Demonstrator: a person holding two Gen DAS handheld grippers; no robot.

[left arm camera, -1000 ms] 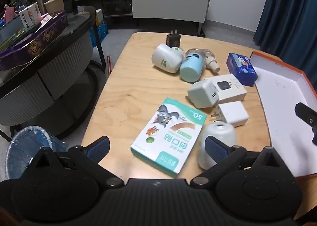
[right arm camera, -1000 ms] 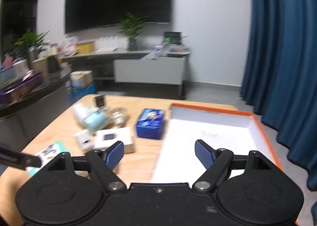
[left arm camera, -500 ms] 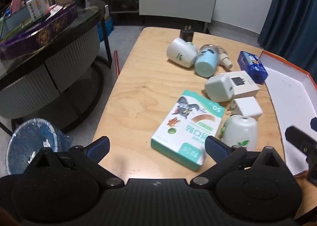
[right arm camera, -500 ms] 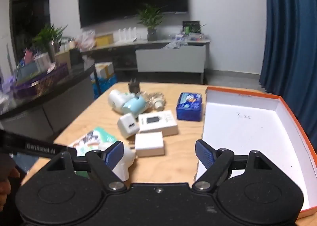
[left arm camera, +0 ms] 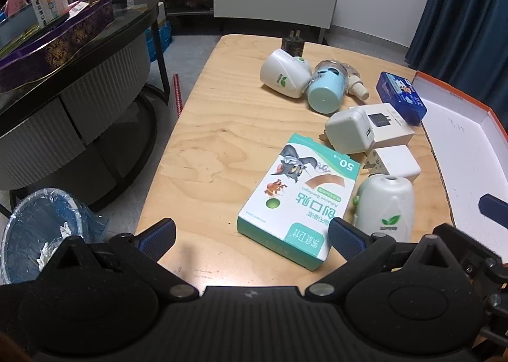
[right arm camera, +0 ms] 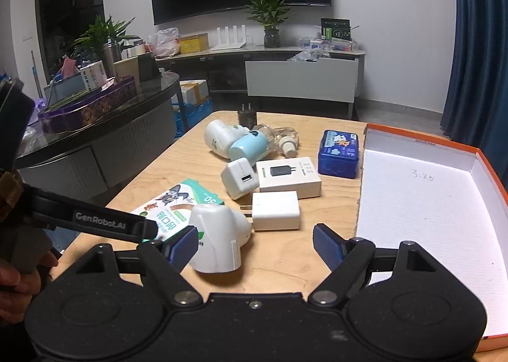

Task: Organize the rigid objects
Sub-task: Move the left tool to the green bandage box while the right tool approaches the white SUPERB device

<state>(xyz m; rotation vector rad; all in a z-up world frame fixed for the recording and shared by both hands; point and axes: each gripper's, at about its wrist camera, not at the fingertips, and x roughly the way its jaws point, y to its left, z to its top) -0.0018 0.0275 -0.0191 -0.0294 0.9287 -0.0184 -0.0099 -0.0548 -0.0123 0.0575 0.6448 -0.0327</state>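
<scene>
On the table (left arm camera: pixel 222 139), outside the orange-edged tray (right arm camera: pixel 422 203): bandage box (left arm camera: pixel 301 200), white leaf-logo device (left arm camera: pixel 385 203), white charger (right arm camera: pixel 275 210), blue tin (right arm camera: pixel 339 154), all unsorted. Seems barely begun, with nothing inside the tray yet. Hovering wide open and empty: left tool (left arm camera: pixel 250 233) over the bandage box, right tool (right arm camera: pixel 255 244) near the device. Readable: "50" and "Adhesive Bandages" on the box, "GenRobot.AI" on the left tool's finger, handwritten "3:25" in the tray.

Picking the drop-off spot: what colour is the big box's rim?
Orange rim, white inside; clearest in the right wrist view.
</scene>
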